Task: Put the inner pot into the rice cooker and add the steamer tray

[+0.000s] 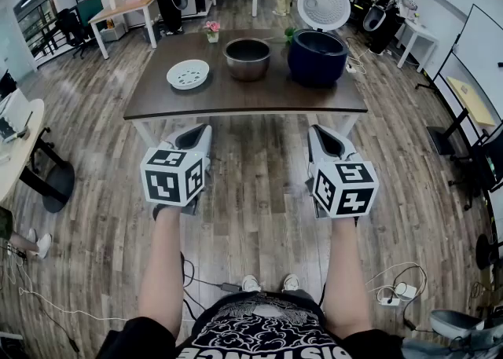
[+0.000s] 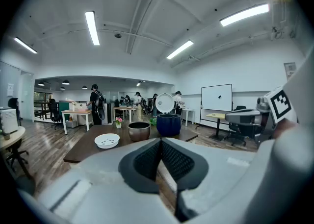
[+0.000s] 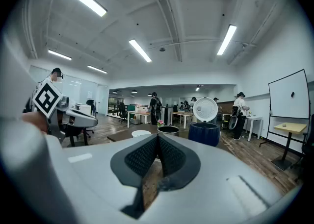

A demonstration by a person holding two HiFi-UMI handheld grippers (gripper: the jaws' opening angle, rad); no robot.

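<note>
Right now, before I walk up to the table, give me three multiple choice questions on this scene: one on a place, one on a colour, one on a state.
1. What stands on the table between the steamer tray and the rice cooker?
A. a kettle
B. the inner pot
C. a cutting board

2. What colour is the rice cooker's body?
A. red
B. white
C. dark blue

3. How does the rice cooker's lid stand?
A. raised open
B. shut
C. lying on the floor

Answers:
1 B: the head view shows the metal pot in the middle of the row.
2 C: the body looks dark blue in every view.
3 A: the white lid stands up behind the open body.
</note>
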